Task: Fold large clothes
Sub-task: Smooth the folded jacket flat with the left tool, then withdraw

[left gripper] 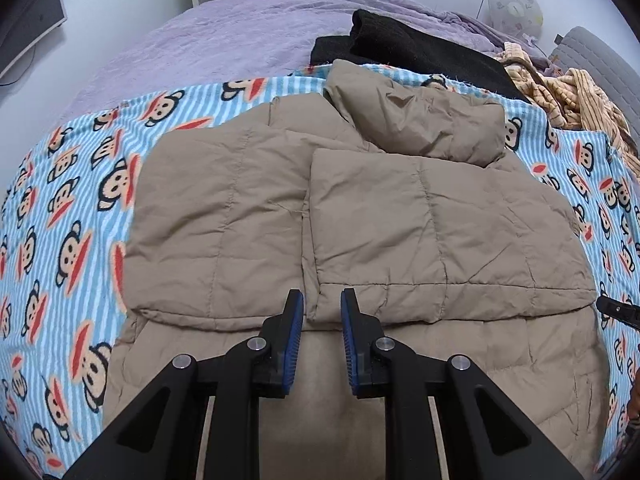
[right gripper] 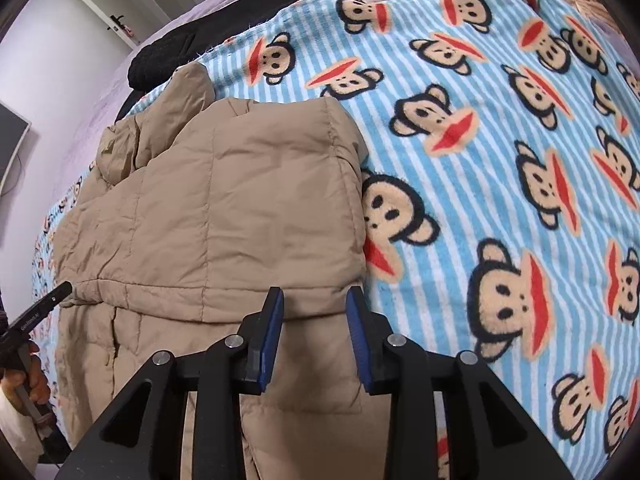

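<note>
While the tan puffer jacket (left gripper: 360, 216) lies flat in the middle of the monkey-print blanket (left gripper: 72, 200), both grippers hang over its near half, just short of the folded-over edge. The left gripper (left gripper: 322, 308) has its jaws narrow with nothing between them, and the right gripper (right gripper: 315, 304) has its jaws a bit wider, also empty. Only the left view shows the black garment (left gripper: 400, 48) past the jacket's hood and the purple bedspread (left gripper: 200, 40). Only the right view catches a hand (right gripper: 28, 376) gripping the other tool's handle, off the jacket's left side
</note>
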The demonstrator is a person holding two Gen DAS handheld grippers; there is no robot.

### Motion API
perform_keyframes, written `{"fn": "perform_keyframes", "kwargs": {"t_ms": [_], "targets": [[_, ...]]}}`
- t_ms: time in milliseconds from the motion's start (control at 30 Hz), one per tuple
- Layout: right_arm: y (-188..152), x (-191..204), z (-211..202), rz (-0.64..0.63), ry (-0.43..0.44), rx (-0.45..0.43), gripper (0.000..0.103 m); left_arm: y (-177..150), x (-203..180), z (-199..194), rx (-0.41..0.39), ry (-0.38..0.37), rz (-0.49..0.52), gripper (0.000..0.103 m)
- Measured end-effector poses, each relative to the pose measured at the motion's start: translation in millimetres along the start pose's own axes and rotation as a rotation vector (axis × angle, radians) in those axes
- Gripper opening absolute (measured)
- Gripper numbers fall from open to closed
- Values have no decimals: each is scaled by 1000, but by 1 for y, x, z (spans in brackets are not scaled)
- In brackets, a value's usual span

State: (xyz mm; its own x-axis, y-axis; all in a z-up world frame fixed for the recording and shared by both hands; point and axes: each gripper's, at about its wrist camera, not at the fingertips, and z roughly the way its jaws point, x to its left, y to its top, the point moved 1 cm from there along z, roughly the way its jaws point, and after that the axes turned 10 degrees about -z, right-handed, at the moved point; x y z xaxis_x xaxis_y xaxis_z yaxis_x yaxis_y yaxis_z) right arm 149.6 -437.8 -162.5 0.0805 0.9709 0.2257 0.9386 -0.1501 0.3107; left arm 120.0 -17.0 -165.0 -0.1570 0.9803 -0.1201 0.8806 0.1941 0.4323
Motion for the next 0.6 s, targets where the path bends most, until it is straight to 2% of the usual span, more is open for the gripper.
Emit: {"fn": "perform_keyframes", "kwargs": {"t_ms": [100, 133, 167, 200, 267, 367, 433, 500, 567, 600], "targets": [[-13, -6, -5, 42, 51, 12, 47, -11, 4, -7, 2, 14, -36, 22], [-18, -7, -7, 48, 61, 15, 48, -15, 5, -9, 7, 25, -45, 32], [-22, -8, -8, 50, 67, 19, 48, -19, 5, -10, 13, 40, -51, 79], [-25, -8, -10, 49, 71, 22, 48, -23, 5, -13, 6, 61, -59, 103], [-31, -9, -14, 50, 85, 26, 49, -31, 2, -21, -24, 76, -48, 103], [-38, -10, -19, 48, 107, 26, 59, -42, -3, -26, 1, 106, -35, 103], [-41, -10, -22, 50, 127, 25, 60, -51, -7, -31, 22, 130, -36, 103], [-45, -10, -28, 57, 154, 25, 65, -58, -8, -37, 47, 121, -50, 103], [-49, -7, -35, 61, 186, 24, 89, -65, -9, -43, 67, 116, -61, 103], [-52, -5, -39, 62, 203, 24, 92, -69, -9, -46, 78, 116, -60, 103]]}}
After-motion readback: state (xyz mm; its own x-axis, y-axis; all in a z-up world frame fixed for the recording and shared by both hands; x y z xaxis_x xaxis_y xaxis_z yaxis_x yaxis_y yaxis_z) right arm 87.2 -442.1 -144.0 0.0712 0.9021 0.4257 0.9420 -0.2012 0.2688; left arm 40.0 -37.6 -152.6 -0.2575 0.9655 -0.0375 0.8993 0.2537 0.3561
